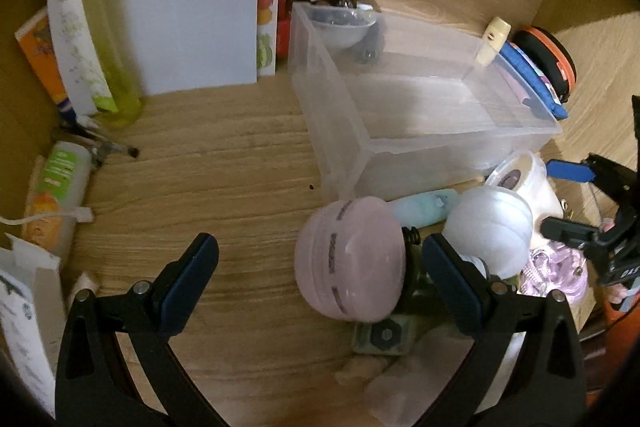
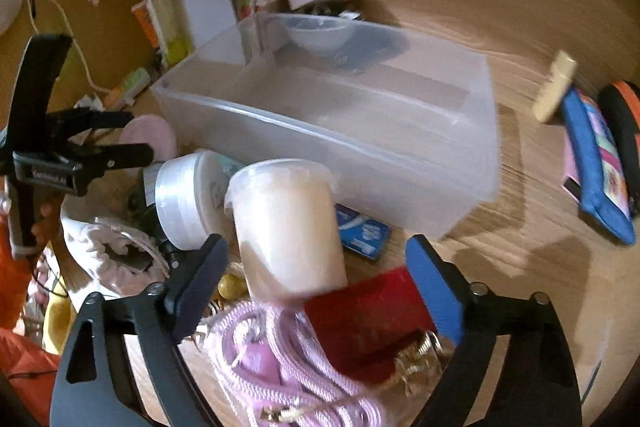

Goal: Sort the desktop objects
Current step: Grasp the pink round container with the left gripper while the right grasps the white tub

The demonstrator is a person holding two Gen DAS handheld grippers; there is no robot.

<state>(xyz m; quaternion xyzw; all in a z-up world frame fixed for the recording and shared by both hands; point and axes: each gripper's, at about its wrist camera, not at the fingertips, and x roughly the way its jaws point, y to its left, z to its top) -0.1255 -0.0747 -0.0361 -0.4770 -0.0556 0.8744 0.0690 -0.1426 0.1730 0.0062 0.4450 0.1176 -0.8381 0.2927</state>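
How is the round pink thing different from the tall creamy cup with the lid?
The round pink case is pink and flat like a macaron; the creamy cup is pale cream and tall. The pink case has dark slots around its rim; the cup's side is plain, with a clear lid on top. The pink case sits between the left gripper fingers; the cup sits between the right gripper fingers. Both look like plastic, lie by the clear bin, and neither is gripped yet.

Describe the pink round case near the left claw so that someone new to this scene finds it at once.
Start at the large clear plastic bin in the middle of the wooden desk. Just in front of its near corner lies a pale pink, round, macaron-shaped plastic case, tilted on its edge. Unlike the frosted white lidded jar beside it, it is pink with dark slots around its seam.
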